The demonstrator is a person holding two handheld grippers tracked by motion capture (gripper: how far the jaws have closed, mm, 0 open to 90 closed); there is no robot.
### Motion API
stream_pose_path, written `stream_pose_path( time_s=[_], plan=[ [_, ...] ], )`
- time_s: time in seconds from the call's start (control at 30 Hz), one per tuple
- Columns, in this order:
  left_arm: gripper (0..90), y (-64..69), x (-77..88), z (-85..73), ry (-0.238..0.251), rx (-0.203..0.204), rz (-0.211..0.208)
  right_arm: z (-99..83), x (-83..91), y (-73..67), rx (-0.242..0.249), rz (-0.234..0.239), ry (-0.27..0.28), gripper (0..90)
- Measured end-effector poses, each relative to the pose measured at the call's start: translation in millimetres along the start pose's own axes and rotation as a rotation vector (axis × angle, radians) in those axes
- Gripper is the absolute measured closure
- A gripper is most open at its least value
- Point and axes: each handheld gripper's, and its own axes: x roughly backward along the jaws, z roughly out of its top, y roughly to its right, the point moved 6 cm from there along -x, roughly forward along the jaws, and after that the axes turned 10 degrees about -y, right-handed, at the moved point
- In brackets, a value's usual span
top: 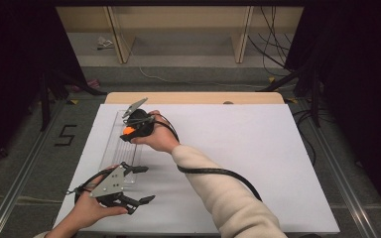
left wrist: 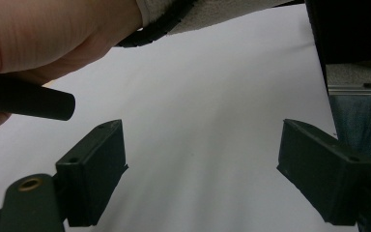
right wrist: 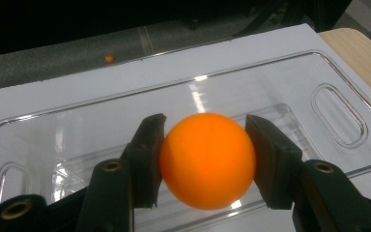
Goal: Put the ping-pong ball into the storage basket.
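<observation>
Broadly, a white table [top: 258, 163] is laid with a clear plastic tray [top: 110, 144] at its far left, apparently as a receptacle. Above the tray, an orange ball [right wrist: 206, 159] is pinched between the jaws of the right gripper [right wrist: 203, 162], seemingly for placing inside. Nearer, the left gripper [left wrist: 200, 169] is held spread and empty over bare table, likely kept clear.

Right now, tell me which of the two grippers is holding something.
The right gripper: its jaws clamp an orange ball over the clear tray. The left gripper is open and empty.

ball [right wrist: 206, 159] above tray [right wrist: 338, 113]
</observation>
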Motion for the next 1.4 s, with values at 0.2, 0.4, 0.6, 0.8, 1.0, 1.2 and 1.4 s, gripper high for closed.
stream_pose_path(
  time_s=[0.2,0.4,0.6,0.8,1.0,1.2,1.4],
  plan=[
    [16.7,0.1,0.1,0.0,0.001,0.001,-0.001,0.7,-2.2,-0.5,0.003,0.002,-0.004,51.4],
    [16.8,0.1,0.2,0.0,0.001,0.000,-0.001,0.2,-6.0,-1.3,0.003,0.005,-0.012,51.4],
    [16.8,0.2,0.2,0.1,0.002,0.001,-0.001,-0.7,-8.3,-1.0,0.001,0.005,-0.017,51.3],
    [17.0,0.2,0.2,0.1,0.003,0.000,-0.001,-1.6,-10.0,-0.3,-0.003,0.006,-0.021,51.3],
    [17.0,0.3,0.2,0.2,0.003,0.000,-0.001,-2.4,-12.0,0.5,-0.005,0.005,-0.026,51.3],
    [17.0,0.3,0.4,0.2,0.004,0.000,-0.001,-2.5,-14.2,0.7,-0.006,0.006,-0.030,51.3],
    [17.0,0.4,0.4,0.2,0.004,0.000,-0.001,-2.0,-16.6,-0.3,-0.005,0.009,-0.032,51.3]
  ],
)
